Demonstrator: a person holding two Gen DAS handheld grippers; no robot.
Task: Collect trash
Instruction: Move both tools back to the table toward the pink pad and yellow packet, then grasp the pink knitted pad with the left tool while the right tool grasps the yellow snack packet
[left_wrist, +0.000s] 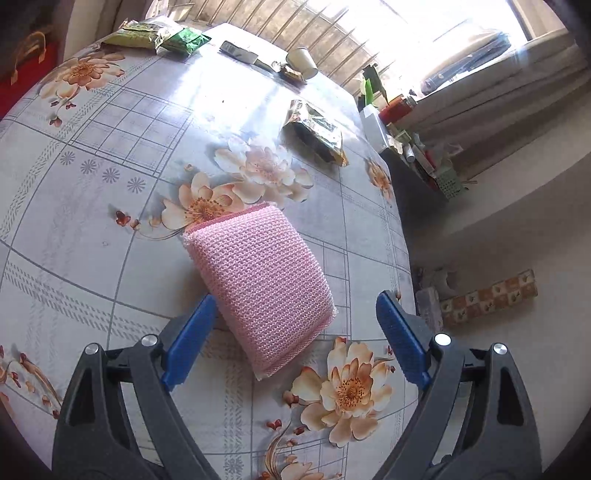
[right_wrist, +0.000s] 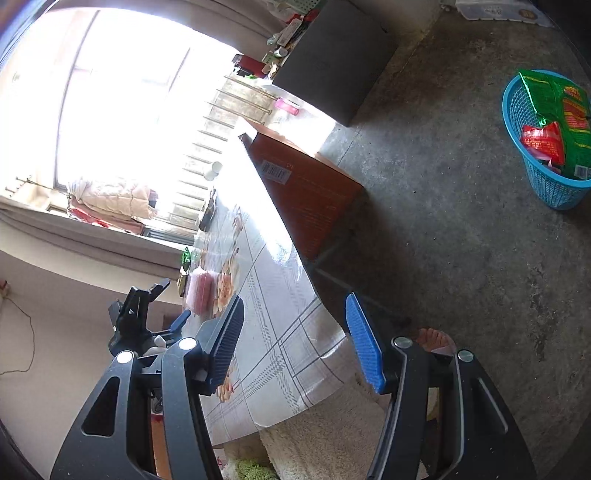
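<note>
My left gripper (left_wrist: 295, 332) is open and empty, just above the near end of a pink knitted sponge (left_wrist: 258, 284) that lies on the floral tablecloth (left_wrist: 110, 184). Farther on the table lie a gold-green wrapper (left_wrist: 317, 133), green packets (left_wrist: 162, 37), a small wrapper (left_wrist: 293, 74) and a paper cup (left_wrist: 303, 61). My right gripper (right_wrist: 295, 339) is open and empty over the table's edge (right_wrist: 295, 295). A blue basket (right_wrist: 543, 147) with green and red wrappers (right_wrist: 554, 118) stands on the floor at the far right. The left gripper (right_wrist: 181, 321) shows beside the sponge (right_wrist: 199, 295).
A dark flat object (left_wrist: 240, 51) lies at the table's far end. An orange box (right_wrist: 306, 184) stands beside the table. A dark cabinet (right_wrist: 332, 55) with clutter stands near the window. A cream rug (right_wrist: 332, 443) lies on the concrete floor (right_wrist: 461, 258).
</note>
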